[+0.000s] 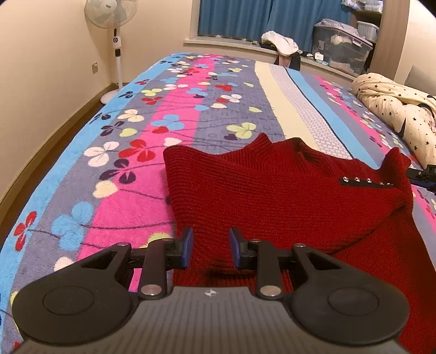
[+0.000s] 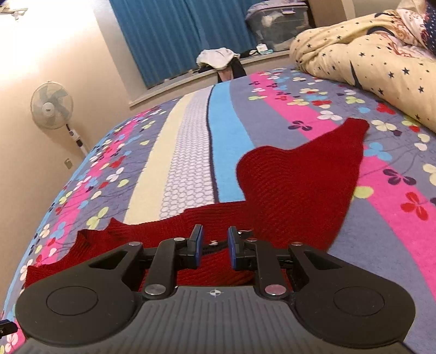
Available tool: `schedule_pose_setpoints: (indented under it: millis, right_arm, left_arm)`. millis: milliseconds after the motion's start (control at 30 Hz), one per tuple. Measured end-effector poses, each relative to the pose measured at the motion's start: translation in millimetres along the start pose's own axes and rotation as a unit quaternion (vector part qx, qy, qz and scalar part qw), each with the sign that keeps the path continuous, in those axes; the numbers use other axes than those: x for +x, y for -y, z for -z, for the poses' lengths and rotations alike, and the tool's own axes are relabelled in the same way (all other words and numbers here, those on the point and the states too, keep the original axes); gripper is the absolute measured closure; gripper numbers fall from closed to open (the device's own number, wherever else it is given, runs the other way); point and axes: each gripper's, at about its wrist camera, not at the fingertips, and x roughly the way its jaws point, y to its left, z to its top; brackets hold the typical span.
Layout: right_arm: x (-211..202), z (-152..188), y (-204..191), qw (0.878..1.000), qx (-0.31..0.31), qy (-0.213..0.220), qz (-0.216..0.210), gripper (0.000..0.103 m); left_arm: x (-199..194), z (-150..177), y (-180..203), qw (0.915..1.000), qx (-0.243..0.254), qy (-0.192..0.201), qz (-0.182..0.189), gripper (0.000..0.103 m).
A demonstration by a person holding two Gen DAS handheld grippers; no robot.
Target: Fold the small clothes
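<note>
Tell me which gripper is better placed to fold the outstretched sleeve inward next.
Right, probably. The sleeve stretches just ahead of the open right gripper; the left gripper hovers open over the red sweater's opposite side.

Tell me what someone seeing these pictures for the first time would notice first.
A dark red knit sweater lies spread on a bright floral striped blanket that covers the bed. Both pairs of tongs, left and right, hover open just over the sweater. A cream star-print duvet is bunched at the bed's right side, and a standing fan stands by the left wall.
</note>
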Motion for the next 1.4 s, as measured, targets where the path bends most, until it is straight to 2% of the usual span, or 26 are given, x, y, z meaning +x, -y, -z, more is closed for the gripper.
schedule_pose_setpoints:
  millis: [133, 200, 300, 433, 467, 533, 600, 633, 767, 867, 1067, 1167, 1233, 1300, 1400]
  right_arm:
    - [-2, -3, -10, 1.0, -0.003, 0.004, -0.017, 0.083]
    - [-3, -4, -15, 1.0, -0.011, 0.006, -0.027, 0.083]
    - [-6, -4, -18, 0.999, -0.025, 0.008, -0.034, 0.083]
    - [-8, -7, -9, 0.999, -0.011, 0.006, -0.036, 0.083]
    - [-9, -8, -6, 0.999, -0.007, 0.008, -0.034, 0.084]
    - [-11, -8, -4, 0.999, -0.006, 0.015, -0.031, 0.093]
    - [-12, -8, 1, 0.999, -0.008, 0.025, -0.019, 0.096]
    - [-11, -8, 5, 0.999, -0.005, 0.027, -0.016, 0.096]
    - [-4, -10, 32, 0.999, 0.032, 0.036, -0.001, 0.098]
    - [2, -9, 65, 0.996, 0.08, 0.042, 0.012, 0.097]
    - [23, -7, 131, 0.983, 0.169, 0.052, 0.043, 0.094]
    - [41, -16, 149, 0.983, 0.17, 0.045, 0.049, 0.094]
    - [56, -24, 162, 0.981, 0.177, 0.044, 0.064, 0.09]
    - [73, -32, 180, 0.975, 0.204, 0.034, 0.085, 0.075]
    - [99, -37, 198, 0.97, 0.226, 0.013, 0.092, 0.076]
  left_arm:
    - [-22, 0, -1, 0.9994, 0.016, 0.023, -0.022, 0.071]
    - [-36, -3, -3, 0.9991, 0.005, 0.028, -0.03, 0.071]
    - [-58, -8, -1, 0.9992, -0.01, 0.028, -0.027, 0.068]
    - [-79, -4, 13, 0.9985, 0.003, 0.051, -0.021, 0.065]
    - [-79, 0, 17, 0.9981, 0.007, 0.058, -0.019, 0.065]
    - [-70, 11, 23, 0.9975, 0.026, 0.063, -0.018, 0.065]
    - [-48, 18, 31, 0.9974, 0.051, 0.031, -0.039, 0.065]
    - [-43, 19, 32, 0.9975, 0.054, 0.03, -0.035, 0.065]
    - [-33, 18, 33, 0.9968, 0.062, 0.037, -0.034, 0.065]
    - [-34, 15, 27, 0.9979, 0.047, 0.039, -0.021, 0.065]
    - [-31, 7, 17, 0.9994, 0.018, 0.027, -0.007, 0.065]
    - [-32, 6, 14, 0.9995, 0.015, 0.027, -0.006, 0.065]
    - [-32, 6, 14, 0.9995, 0.017, 0.026, -0.004, 0.065]
    - [-31, 6, 16, 0.9995, 0.021, 0.024, -0.003, 0.065]
    - [-27, 7, 17, 0.9995, 0.022, 0.02, -0.005, 0.065]
